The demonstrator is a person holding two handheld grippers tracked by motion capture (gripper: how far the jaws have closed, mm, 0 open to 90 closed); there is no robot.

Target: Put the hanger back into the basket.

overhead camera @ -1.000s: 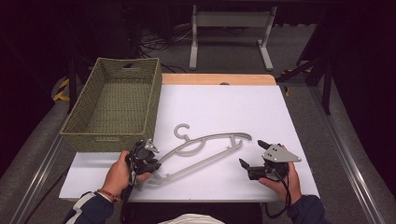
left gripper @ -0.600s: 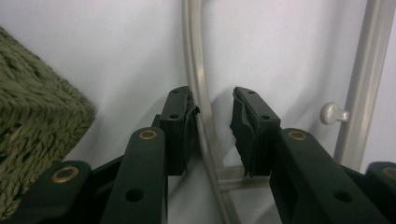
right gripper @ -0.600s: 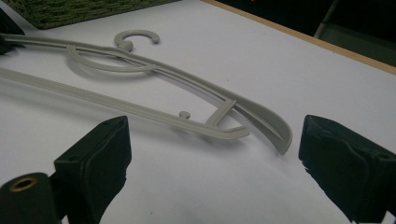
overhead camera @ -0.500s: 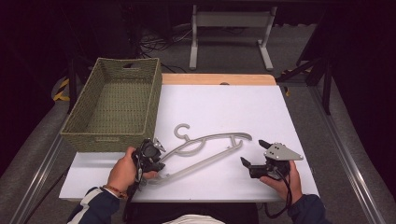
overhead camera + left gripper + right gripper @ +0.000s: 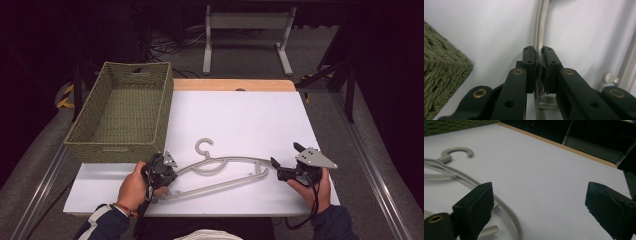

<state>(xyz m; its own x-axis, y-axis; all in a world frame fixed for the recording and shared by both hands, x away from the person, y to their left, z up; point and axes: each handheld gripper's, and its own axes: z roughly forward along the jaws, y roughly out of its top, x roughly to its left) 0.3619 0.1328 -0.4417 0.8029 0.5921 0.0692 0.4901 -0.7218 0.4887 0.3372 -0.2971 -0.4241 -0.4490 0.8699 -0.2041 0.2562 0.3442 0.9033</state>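
Observation:
A pale grey plastic hanger (image 5: 227,172) lies flat on the white table (image 5: 240,120), hook (image 5: 202,145) pointing away from me. My left gripper (image 5: 161,173) is at the hanger's left end. In the left gripper view it (image 5: 538,56) is shut on the hanger's thin arm (image 5: 541,25), which runs up between the pads. My right gripper (image 5: 286,155) stands open at the hanger's right end. In the right gripper view it (image 5: 541,205) has its jaws wide apart, and the hanger's curved arm (image 5: 507,211) passes beside the left jaw with nothing held.
A green woven basket (image 5: 122,107) stands at the table's left, its near corner (image 5: 441,72) close to my left gripper. The table's wooden far edge (image 5: 235,85) lies behind. A metal stand (image 5: 247,30) sits on the floor beyond.
My left hand and gripper have edged right along the hanger's left end. The hanger and the right gripper have shifted slightly to the right.

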